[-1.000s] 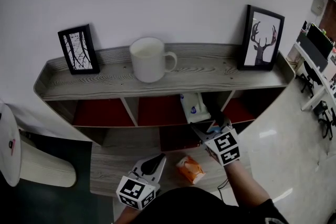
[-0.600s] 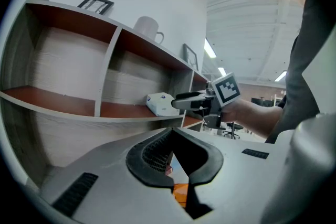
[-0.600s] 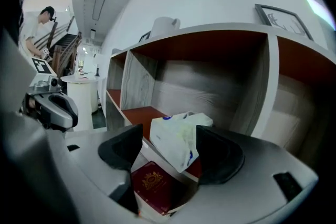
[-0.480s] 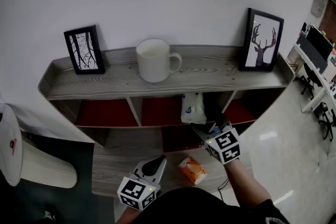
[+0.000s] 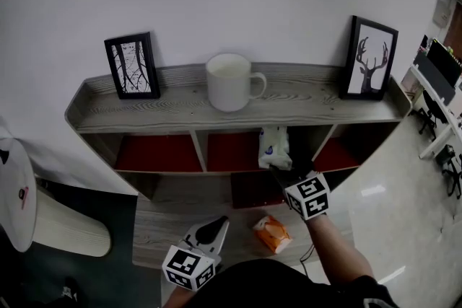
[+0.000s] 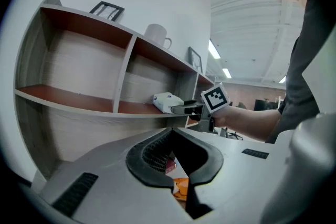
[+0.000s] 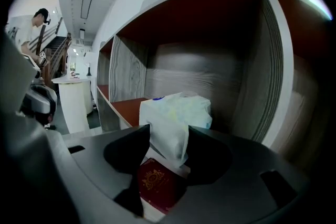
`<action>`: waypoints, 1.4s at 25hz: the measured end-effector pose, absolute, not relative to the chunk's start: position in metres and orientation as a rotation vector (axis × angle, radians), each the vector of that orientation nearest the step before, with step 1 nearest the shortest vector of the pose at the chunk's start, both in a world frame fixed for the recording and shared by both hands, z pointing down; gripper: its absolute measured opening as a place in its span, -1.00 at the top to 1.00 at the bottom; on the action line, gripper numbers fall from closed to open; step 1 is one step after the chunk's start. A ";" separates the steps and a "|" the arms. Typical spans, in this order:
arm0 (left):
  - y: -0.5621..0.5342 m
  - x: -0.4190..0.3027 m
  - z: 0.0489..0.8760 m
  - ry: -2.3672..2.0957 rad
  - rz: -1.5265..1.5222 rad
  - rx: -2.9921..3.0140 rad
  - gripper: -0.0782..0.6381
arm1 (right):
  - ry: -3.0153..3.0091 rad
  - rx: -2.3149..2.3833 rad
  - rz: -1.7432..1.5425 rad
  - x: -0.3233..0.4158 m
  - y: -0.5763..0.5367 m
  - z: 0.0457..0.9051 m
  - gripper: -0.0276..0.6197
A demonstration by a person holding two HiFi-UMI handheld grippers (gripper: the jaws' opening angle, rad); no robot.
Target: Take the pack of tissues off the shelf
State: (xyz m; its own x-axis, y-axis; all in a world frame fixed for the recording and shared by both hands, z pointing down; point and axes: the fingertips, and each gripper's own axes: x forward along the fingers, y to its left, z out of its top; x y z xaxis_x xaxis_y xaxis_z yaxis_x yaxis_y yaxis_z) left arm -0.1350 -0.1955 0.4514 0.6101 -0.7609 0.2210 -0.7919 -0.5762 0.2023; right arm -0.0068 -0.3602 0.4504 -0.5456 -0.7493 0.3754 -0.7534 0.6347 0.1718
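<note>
The white pack of tissues (image 5: 273, 144) lies on the red middle shelf, its near end over the shelf's front edge. My right gripper (image 5: 279, 171) reaches in from below right. In the right gripper view its jaws have just been closing, and the pack (image 7: 178, 113) now sits pinched between the two pads of the right gripper (image 7: 169, 136). My left gripper (image 5: 216, 223) hovers low over the bottom board with its tips together and nothing in them. From the left gripper view, past the left gripper (image 6: 171, 131), the pack (image 6: 167, 101) and the right gripper (image 6: 181, 109) show side-on.
An orange packet (image 5: 271, 234) lies on the bottom board between the grippers, and a dark red booklet (image 7: 157, 183) lies under the right jaws. On the top board stand a white mug (image 5: 232, 81) and two framed pictures (image 5: 132, 67) (image 5: 372, 58). A white round stand (image 5: 14, 195) is at left.
The right gripper has pushed in closer to the shelf and its jaws have drawn in on the pack's near end. The pack now lies straighter. The left gripper has barely shifted.
</note>
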 end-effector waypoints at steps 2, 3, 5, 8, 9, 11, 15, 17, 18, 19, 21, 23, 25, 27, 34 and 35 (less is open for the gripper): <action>-0.192 -0.142 0.454 -1.273 0.156 2.546 0.75 | -2.438 1.197 0.001 -0.008 -0.360 0.450 0.33; -0.190 -0.145 0.455 -1.274 0.156 2.540 0.74 | -2.440 1.200 -0.006 -0.010 -0.360 0.450 0.38; -0.186 -0.150 0.458 -1.273 0.152 2.532 0.74 | -2.443 1.204 -0.011 -0.013 -0.358 0.449 0.52; -0.179 -0.158 0.460 -1.270 0.138 2.526 0.75 | -2.442 1.209 -0.016 -0.017 -0.353 0.445 0.65; -0.177 -0.160 0.460 -1.269 0.131 2.524 0.75 | -2.442 1.214 -0.020 -0.018 -0.351 0.443 0.68; -0.173 -0.166 0.462 -1.267 0.117 2.520 0.75 | -2.447 1.224 -0.024 -0.020 -0.347 0.440 0.71; -0.166 -0.175 0.469 -1.254 0.096 2.504 0.75 | -2.452 1.219 -0.030 -0.028 -0.330 0.436 0.73; -0.164 -0.177 0.472 -1.248 0.092 2.501 0.75 | -2.464 1.211 -0.045 -0.031 -0.321 0.432 0.74; -0.164 -0.177 0.473 -1.247 0.091 2.500 0.75 | -2.472 1.205 -0.053 -0.033 -0.317 0.430 0.74; -0.163 -0.177 0.473 -1.248 0.089 2.500 0.75 | -2.482 1.198 -0.060 -0.034 -0.312 0.427 0.74; -0.161 -0.174 0.473 -1.253 0.085 2.500 0.75 | -2.505 1.180 -0.072 -0.034 -0.303 0.422 0.74; -0.159 -0.169 0.473 -1.259 0.086 2.501 0.75 | -2.536 1.160 -0.085 -0.032 -0.294 0.416 0.74; -0.157 -0.161 0.472 -1.266 0.097 2.505 0.75 | -2.573 1.140 -0.099 -0.028 -0.286 0.410 0.74; -0.156 -0.151 0.469 -1.280 0.109 2.508 0.75 | -2.607 1.108 -0.119 -0.023 -0.276 0.404 0.74; -0.151 -0.098 0.455 -1.369 0.122 2.489 0.75 | -2.703 0.934 -0.172 0.015 -0.229 0.405 0.74; -0.150 -0.087 0.453 -1.376 0.129 2.492 0.75 | -2.713 0.921 -0.166 0.024 -0.223 0.407 0.74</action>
State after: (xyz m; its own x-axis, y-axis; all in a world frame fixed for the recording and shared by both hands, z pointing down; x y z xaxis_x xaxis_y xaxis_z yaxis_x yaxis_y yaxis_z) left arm -0.0866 -0.1503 0.4531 0.5396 -0.8135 0.2167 -0.8396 -0.5012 0.2094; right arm 0.0239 -0.2230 0.4072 -0.7611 -0.6112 0.2174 -0.5802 0.7912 0.1932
